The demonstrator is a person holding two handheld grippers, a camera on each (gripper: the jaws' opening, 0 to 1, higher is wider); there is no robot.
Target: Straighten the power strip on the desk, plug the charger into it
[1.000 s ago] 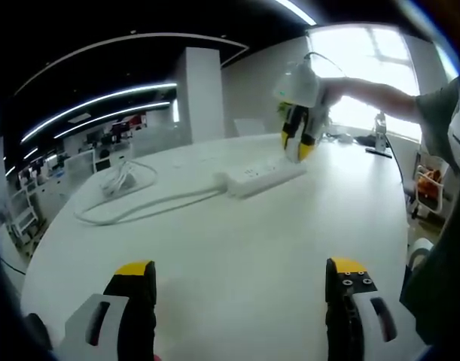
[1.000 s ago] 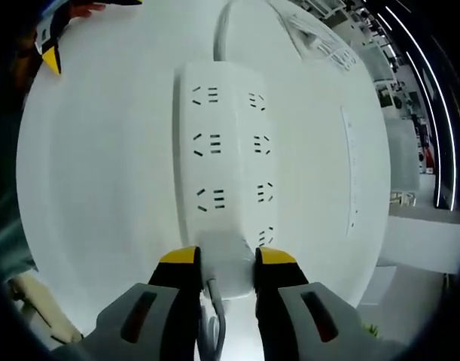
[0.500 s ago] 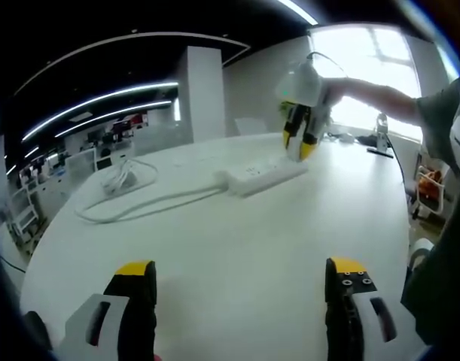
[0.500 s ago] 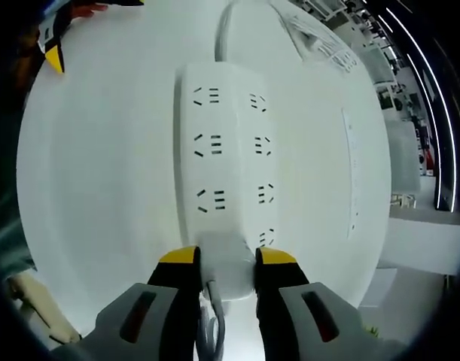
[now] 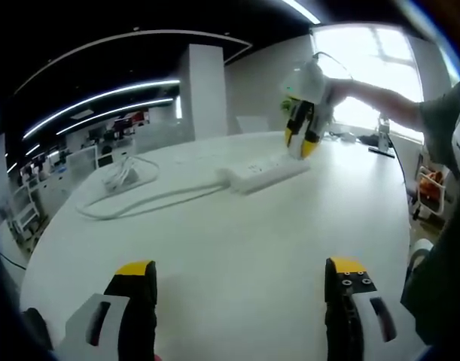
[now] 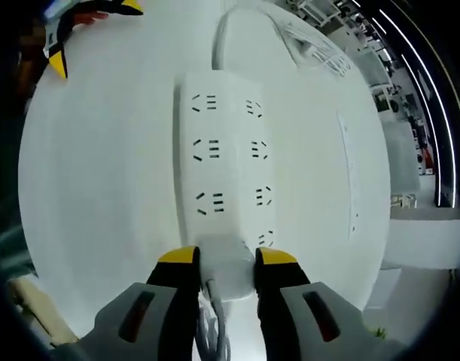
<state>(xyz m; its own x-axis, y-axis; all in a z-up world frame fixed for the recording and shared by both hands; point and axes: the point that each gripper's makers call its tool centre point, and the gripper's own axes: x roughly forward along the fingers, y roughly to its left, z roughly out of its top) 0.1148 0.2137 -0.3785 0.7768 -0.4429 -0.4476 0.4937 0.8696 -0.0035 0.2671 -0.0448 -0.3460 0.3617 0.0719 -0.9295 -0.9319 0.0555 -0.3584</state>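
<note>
A white power strip (image 5: 263, 171) lies across the far part of the white desk (image 5: 237, 241), and its cable (image 5: 150, 201) runs left to a loose coil (image 5: 123, 176). Seen from above, the power strip (image 6: 223, 154) shows two rows of sockets. My right gripper (image 6: 226, 259) is shut on a white charger (image 6: 226, 248), which rests at the strip's near end with its cord (image 6: 213, 297) trailing back. I cannot tell whether its pins are in. In the left gripper view, the right gripper (image 5: 301, 139) hangs over the strip's right end. My left gripper (image 5: 241, 282) is open above bare desk.
A person's arm (image 5: 380, 94) reaches in from the right. A small dark stand (image 5: 380, 137) sits at the desk's far right edge. A long flush cover (image 6: 350, 173) runs along the desk beside the strip. The left gripper's yellow tip (image 6: 58, 64) shows at upper left.
The right gripper, still holding the charger, has shifted slightly up and right over the strip's end. The left gripper stays open in place.
</note>
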